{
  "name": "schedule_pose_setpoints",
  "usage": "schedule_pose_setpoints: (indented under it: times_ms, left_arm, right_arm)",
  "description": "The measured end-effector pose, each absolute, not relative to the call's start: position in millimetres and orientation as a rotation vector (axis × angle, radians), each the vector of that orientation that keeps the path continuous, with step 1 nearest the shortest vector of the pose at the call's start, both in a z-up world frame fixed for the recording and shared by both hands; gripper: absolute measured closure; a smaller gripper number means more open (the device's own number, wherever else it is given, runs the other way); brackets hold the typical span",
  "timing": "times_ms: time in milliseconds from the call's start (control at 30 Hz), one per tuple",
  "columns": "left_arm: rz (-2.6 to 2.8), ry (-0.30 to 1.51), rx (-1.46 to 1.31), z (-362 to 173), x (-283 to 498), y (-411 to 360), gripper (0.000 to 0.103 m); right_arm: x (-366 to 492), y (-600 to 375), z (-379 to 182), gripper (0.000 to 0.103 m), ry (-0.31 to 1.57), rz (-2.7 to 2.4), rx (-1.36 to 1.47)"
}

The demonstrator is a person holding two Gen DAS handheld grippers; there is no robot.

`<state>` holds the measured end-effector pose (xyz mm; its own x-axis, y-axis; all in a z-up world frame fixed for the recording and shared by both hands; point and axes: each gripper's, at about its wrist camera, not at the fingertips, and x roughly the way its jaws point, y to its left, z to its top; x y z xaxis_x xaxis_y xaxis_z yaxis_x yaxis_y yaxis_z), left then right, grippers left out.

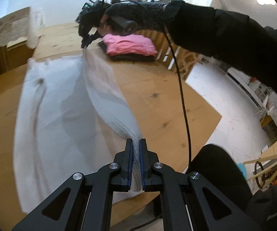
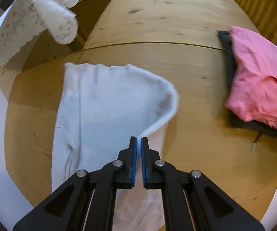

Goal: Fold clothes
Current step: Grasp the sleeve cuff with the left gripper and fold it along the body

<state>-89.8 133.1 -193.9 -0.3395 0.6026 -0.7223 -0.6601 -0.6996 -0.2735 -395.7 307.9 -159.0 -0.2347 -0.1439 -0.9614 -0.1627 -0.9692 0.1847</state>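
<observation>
On a pale wooden desk (image 2: 157, 19) with visible knots and grain lies a white ribbed knit garment (image 2: 107, 104), partly flat and partly lifted. The left gripper (image 1: 135, 144), black with blue pads, is closed tight on a bunched edge of the garment at the near side; the ribbed fabric fills the narrow gap between its pads. The right gripper (image 2: 139, 141), of the same make, is likewise pinched shut on a thin corner of the same cloth. In the left wrist view the right gripper (image 1: 89, 38) shows at the far end of the garment, carried by a person's hand in a dark fuzzy glove (image 1: 138, 15) and black sleeve (image 1: 225, 38), with a black cable (image 1: 184, 105) trailing from it.

Between the two grips one long edge of the cloth rises off the desk as a taut ridge, while the rest stays spread on the wood. Holding both ends of one side this way probably serves to carry that side across the body of the garment and lay it down as a straight fold. The cloth edges are blurred, so finer detail of the hem cannot be read.

At the far right of the desk sits a folded pink T-shirt (image 2: 259, 77) on top of a folded dark garment (image 2: 228, 61), apparently a finished pile kept apart from the working area. A cream lace cloth (image 2: 42, 17) hangs off a neighbouring surface to the far left, not touching the white garment.
</observation>
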Motion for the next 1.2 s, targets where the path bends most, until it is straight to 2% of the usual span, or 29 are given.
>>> schedule_pose_setpoints:
  times_ms: [167, 267, 300, 333, 367, 500, 633, 800, 933, 1000, 1067, 1200]
  left_arm:
    - [2.111, 0.077, -1.197, -231, -110, 108, 0.097]
    - [2.098, 0.031, -1.256, -250, -123, 99, 0.097]
    - [2.092, 0.012, -1.266, -253, -126, 96, 0.097]
    - [2.091, 0.001, -1.265, -254, -127, 93, 0.097]
    - [2.092, -0.008, -1.265, -255, -128, 91, 0.097]
    - [2.091, -0.025, -1.266, -257, -130, 83, 0.097]
    - [2.091, -0.023, -1.282, -262, -131, 82, 0.097]
    - [2.092, -0.013, -1.286, -261, -129, 79, 0.097]
    - [2.097, -0.013, -1.279, -259, -129, 78, 0.097]
    - [2.098, -0.015, -1.277, -258, -129, 78, 0.097]
    - [2.096, -0.011, -1.28, -258, -129, 79, 0.097]
    - [2.095, -0.01, -1.277, -256, -128, 80, 0.097]
  right_arm:
    - [-417, 283, -211, 0.097, 0.35, 2.366, -1.998]
    - [-414, 301, -204, 0.096, 0.51, 2.394, -1.978]
    - [-410, 311, -194, 0.094, 0.54, 2.432, -1.912]
    - [-406, 321, -184, 0.084, 0.569, 2.468, -1.845]
    - [-401, 330, -179, 0.08, 0.554, 2.457, -1.799]
    - [-385, 339, -186, 0.08, 0.478, 2.43, -1.853]
    - [-355, 310, -209, 0.08, 0.55, 2.379, -2.062]
    - [-320, 312, -219, 0.08, 0.83, 2.272, -2.093]
    - [-302, 319, -215, 0.08, 0.923, 2.239, -2.067]
    - [-301, 317, -217, 0.08, 0.79, 2.246, -2.061]
    - [-301, 312, -214, 0.08, 0.501, 2.283, -1.98]
    - [-296, 297, -216, 0.079, 0.354, 2.347, -2.015]
